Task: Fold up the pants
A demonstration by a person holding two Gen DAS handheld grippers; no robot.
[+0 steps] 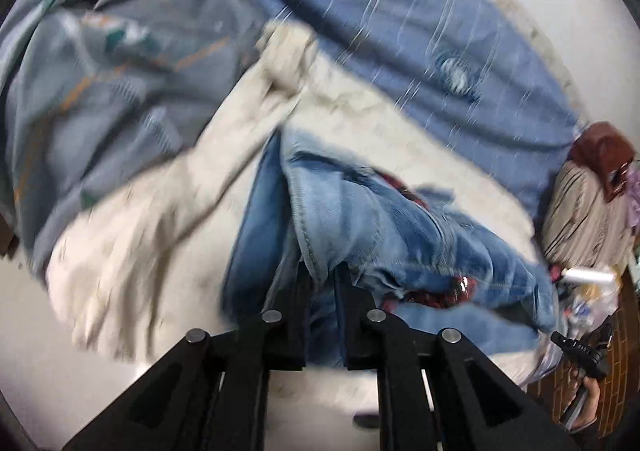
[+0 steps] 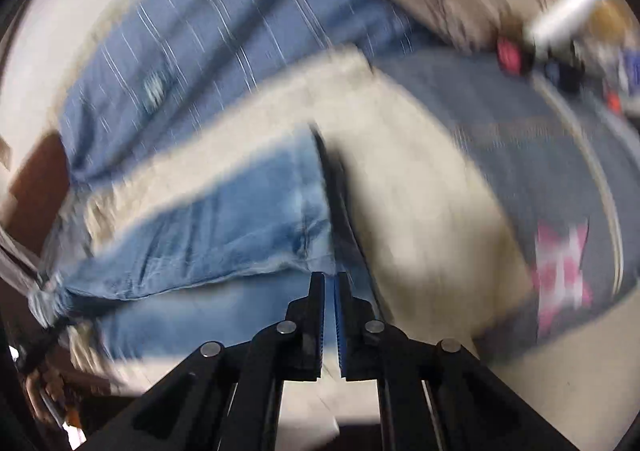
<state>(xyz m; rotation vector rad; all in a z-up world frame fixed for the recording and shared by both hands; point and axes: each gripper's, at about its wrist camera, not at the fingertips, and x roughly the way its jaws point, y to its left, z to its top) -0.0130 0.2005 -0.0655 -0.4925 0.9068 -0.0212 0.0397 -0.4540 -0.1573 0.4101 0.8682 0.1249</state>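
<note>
folding looks mid-way: light blue denim pants (image 1: 360, 219) hang bunched over the cream sheet (image 1: 132, 251), near the striped blue blanket (image 1: 400, 31). left gripper (image 1: 322, 275) and right gripper (image 2: 331, 283) each pinch denim; laying flat and squaring remain.

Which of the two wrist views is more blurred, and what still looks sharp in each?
Right wrist view: heavier motion smear, jeans and bedding streaked; only the right gripper stays crisp. Left wrist view: milder blur, jeans stitching readable, left gripper sharp. Both bend at the fisheye edges.
</note>
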